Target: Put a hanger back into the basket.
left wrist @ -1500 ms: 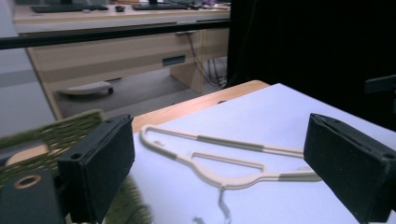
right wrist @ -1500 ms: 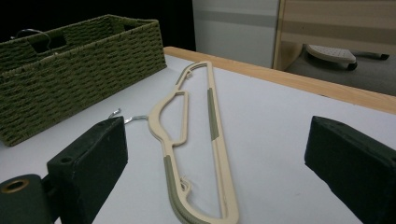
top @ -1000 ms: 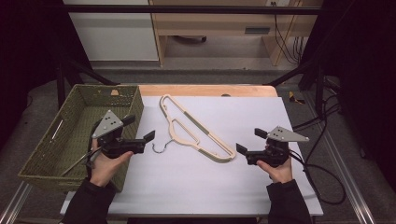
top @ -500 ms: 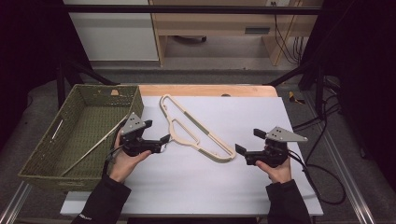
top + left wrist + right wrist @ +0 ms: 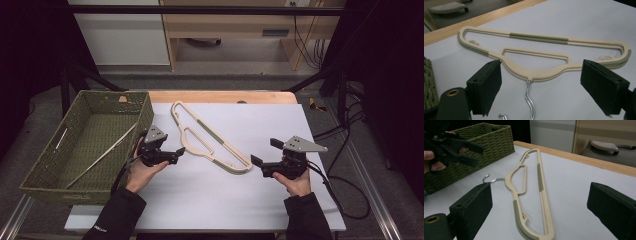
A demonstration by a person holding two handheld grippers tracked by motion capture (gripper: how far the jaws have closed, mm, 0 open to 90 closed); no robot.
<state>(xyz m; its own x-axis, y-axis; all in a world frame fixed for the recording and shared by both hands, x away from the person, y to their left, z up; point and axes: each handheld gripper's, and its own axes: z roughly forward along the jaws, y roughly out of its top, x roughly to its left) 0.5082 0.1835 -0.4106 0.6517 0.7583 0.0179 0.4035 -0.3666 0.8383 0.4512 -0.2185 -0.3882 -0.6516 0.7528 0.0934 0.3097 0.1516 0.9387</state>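
- Looking down from the high view, the cream hanger (image 5: 212,140) lies flat and slantwise on the white table (image 5: 250,200), just beside the woven green basket (image 5: 45,172), in which a thin pale rod (image 5: 102,155) rests. The left gripper (image 5: 176,151) points at the hanger's hook end, apart from it; its jaws have just been narrowing, nothing gripped. The right gripper (image 5: 256,161) waits near the hanger's far tip. My judgement: the pick-up is not yet done — the grasp and the move are left.
- In the left gripper view, the released black jaws frame the hanger's neck and its bent wire hook (image 5: 529,100). The plastic is smooth, with ribbed olive strips on the shoulders and the bar.
- In the right gripper view, the jaws stand wide, holding nothing — the hanger (image 5: 537,195) lies on the matte tabletop between them, farther off.
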